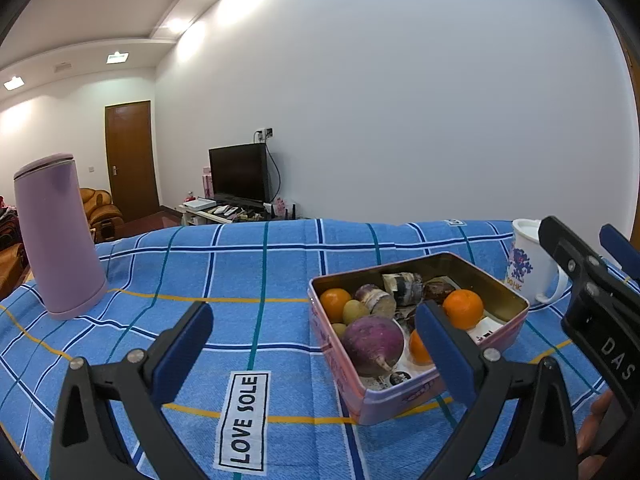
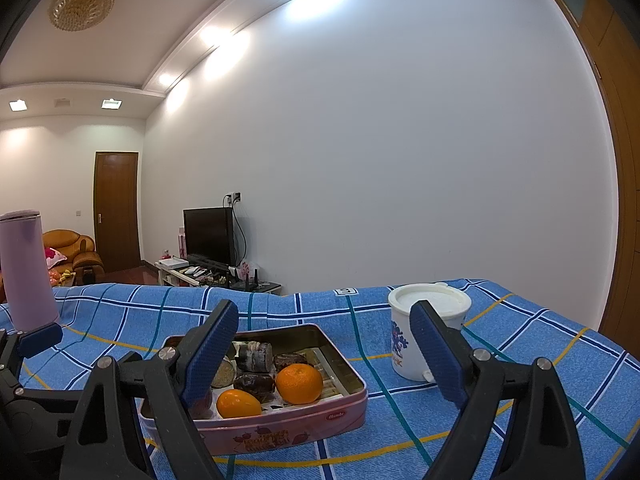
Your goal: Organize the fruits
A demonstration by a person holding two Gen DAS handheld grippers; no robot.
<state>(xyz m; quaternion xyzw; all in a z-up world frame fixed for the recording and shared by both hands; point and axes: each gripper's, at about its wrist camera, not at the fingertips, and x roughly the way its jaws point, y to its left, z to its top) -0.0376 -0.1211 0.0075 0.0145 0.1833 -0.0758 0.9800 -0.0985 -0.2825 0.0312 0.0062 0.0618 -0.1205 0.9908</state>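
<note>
Left wrist view, pink tin [image 1: 404,402] long axis running away rightward, holding oranges [image 1: 463,308]

Blue plaid cloth [image 1: 248,280], labelled "LOVE SOLE", covering the bench. Lilac flask [image 1: 60,236], upright, left of frame. White lidded mug [image 2: 424,328] with blue print, right. Black television [image 1: 239,174], brown door [image 1: 130,160], tan armchair [image 2: 74,254] behind.
</note>
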